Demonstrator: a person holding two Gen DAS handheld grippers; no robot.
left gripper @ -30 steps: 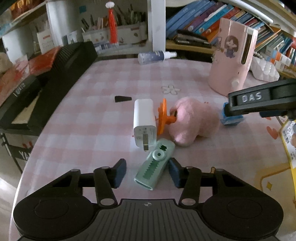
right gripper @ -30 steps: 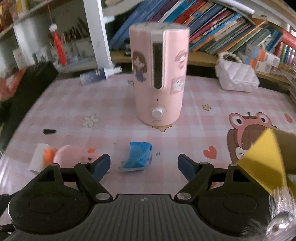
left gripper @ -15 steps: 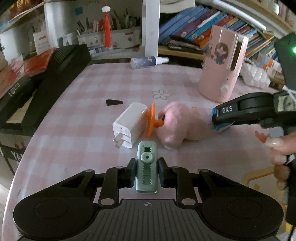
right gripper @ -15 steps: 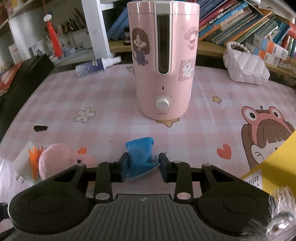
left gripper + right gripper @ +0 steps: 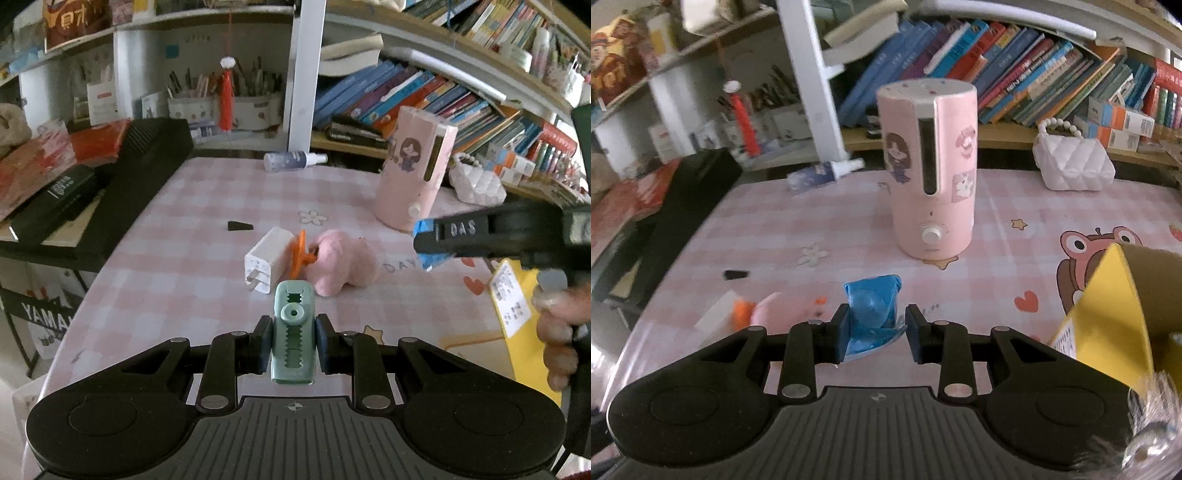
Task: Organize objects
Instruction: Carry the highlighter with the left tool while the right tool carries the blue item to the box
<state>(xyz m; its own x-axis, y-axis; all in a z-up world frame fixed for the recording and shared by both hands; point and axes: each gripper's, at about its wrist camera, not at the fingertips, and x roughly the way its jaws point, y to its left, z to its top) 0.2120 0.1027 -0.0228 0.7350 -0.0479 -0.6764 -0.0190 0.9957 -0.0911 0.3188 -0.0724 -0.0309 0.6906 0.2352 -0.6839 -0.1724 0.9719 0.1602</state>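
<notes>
Both grippers have closed within the last second. The left gripper [image 5: 292, 343] was open with the green correction-tape dispenser [image 5: 293, 334] lying loose between its fingers; its pads now clamp the dispenser from both sides. The dispenser points away from the camera and appears clear of the table [image 5: 184, 266]. The right gripper [image 5: 875, 332] was likewise open around the blue crumpled packet [image 5: 872, 314]; it is now fully closed on the packet, though the right pad shows a small gap at the packet's upper edge. Judged from this, the pick-up step is complete for both items and transport to a storage place is next.

The left wrist view shows what remains on the table just beyond the dispenser: a white charger plug [image 5: 266, 258], an orange clip [image 5: 300, 254] touching it, and a pink plush toy [image 5: 341, 262] against the clip. It also shows the right gripper from the side, with the packet raised above the cloth. The right wrist view blurs these three items. Only that view shows the yellow box [image 5: 1108, 317] clearly at near right, a likely destination. Farther back stands the pink humidifier [image 5: 932, 166].
</notes>
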